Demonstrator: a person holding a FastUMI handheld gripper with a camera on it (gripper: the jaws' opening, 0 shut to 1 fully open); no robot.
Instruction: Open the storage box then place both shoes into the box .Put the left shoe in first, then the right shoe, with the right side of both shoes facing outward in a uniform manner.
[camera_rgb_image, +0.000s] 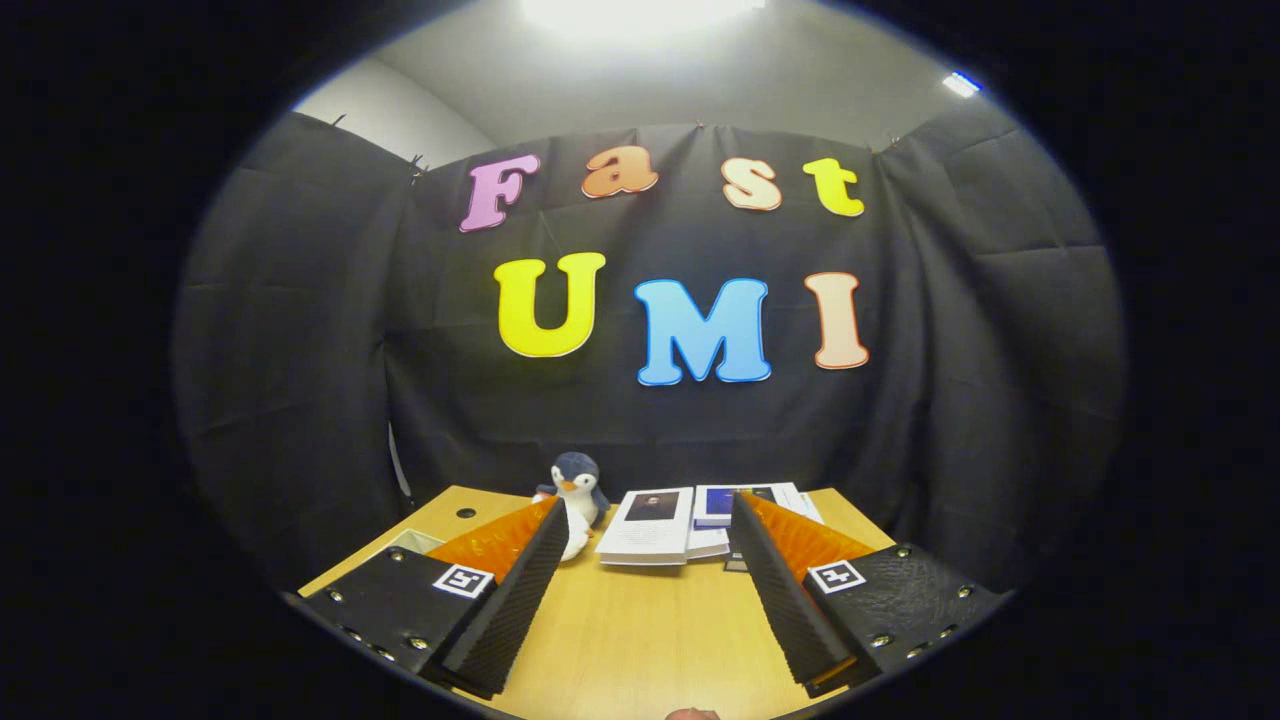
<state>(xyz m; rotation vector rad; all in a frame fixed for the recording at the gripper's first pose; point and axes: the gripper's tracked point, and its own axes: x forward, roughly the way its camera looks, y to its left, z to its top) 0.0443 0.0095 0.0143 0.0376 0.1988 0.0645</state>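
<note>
the storage box and both shoes lie somewhere outside what the gripper camera takes in, so their state cannot be told, nor what the box holds. the gripper (645, 520) hangs level above the wooden table (640, 640) with its fingers spread wide and nothing between them. whichever step is in hand, it would be wise to bring the box into sight before closing on anything. beyond the fingertips sit a plush penguin (577, 490) and a few books (650, 525).
</note>
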